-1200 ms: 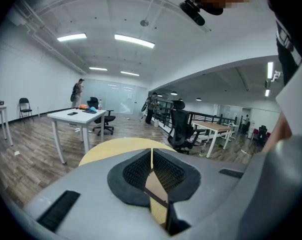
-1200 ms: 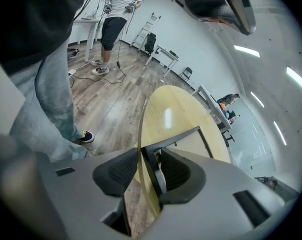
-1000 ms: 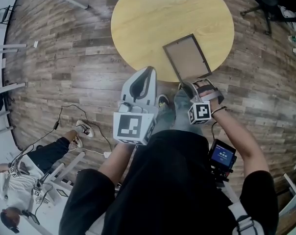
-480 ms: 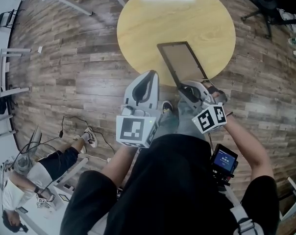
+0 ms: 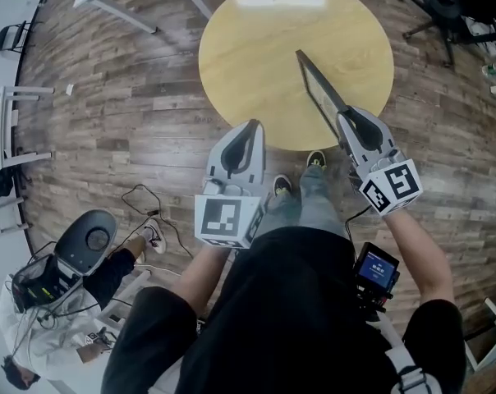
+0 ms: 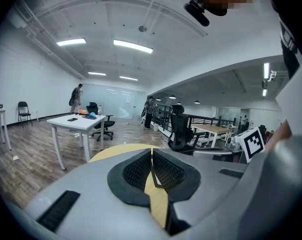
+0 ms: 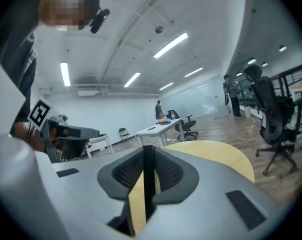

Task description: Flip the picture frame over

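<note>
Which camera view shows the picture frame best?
The head view: the frame shows full length, on edge over the table, in the right gripper, whose jaws are closing. The right gripper view shows only its dark edge; the left one, nothing clear.

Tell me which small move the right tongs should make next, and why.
Probably roll the right tongs over and lay the picture frame on its other face on the table: it stands on edge between the closing jaws, only half turned.

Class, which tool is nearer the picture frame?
Right. The right tool is closing its jaws on the picture frame; the left tool hangs apart, off to its left.
</note>
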